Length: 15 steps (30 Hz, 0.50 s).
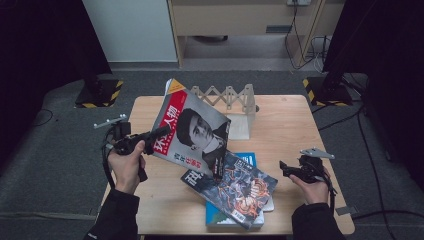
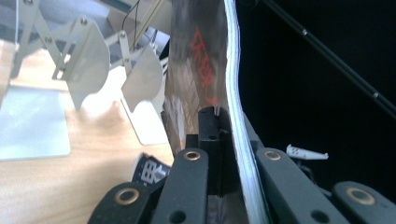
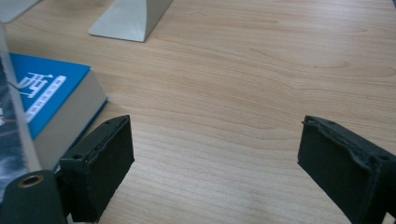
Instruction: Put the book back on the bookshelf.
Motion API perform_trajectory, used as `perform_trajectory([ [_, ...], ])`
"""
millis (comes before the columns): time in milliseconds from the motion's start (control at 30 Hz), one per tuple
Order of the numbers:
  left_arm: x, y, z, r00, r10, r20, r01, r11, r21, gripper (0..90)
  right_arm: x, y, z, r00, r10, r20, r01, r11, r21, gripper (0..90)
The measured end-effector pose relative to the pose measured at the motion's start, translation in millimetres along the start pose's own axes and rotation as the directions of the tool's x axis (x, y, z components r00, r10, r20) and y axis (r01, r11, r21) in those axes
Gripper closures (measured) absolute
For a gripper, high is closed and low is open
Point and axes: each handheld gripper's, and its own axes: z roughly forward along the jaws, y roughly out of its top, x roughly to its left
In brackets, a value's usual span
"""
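My left gripper (image 1: 159,133) is shut on the left edge of a red-titled magazine (image 1: 195,132), which hangs tilted above the table with its lower corner over the stack. In the left gripper view the jaws (image 2: 231,149) pinch the magazine's (image 2: 201,70) glossy cover and page edge. Below lies a dark illustrated magazine (image 1: 240,187) on a blue book (image 1: 247,159). My right gripper (image 1: 286,169) is open just right of that stack, low over the wood. In the right gripper view its pads (image 3: 100,163) stand wide apart with bare table between them, and the blue book (image 3: 46,93) is at the left.
An accordion-style book rack (image 1: 225,96) with white end plates stands at the back middle of the wooden table (image 1: 285,125); its base (image 3: 130,18) shows ahead of the right gripper. Black stands and cables sit on the floor around the table.
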Motion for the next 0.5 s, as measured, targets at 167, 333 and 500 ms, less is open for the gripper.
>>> perform_trajectory([
  [167, -3.1, 16.5, -12.6, 0.9998, 0.019, -0.011, -0.019, 0.9991, -0.038, 85.6, -4.2, -4.0, 7.9, 0.9993, -0.024, 0.028, 0.022, 0.999, 0.041, 8.9],
  [333, -4.7, 32.9, -27.1, 0.9975, 0.046, -0.053, -0.050, 0.9965, -0.067, 85.7, -6.4, -7.4, 12.0, 0.9982, -0.041, 0.044, 0.038, 0.997, 0.068, 8.0],
  [500, -5.5, 45.6, -40.7, 0.9938, 0.064, -0.092, -0.072, 0.9934, -0.089, 85.6, -7.3, -9.1, 14.7, 0.9980, -0.043, 0.045, 0.039, 0.995, 0.089, 7.5],
])
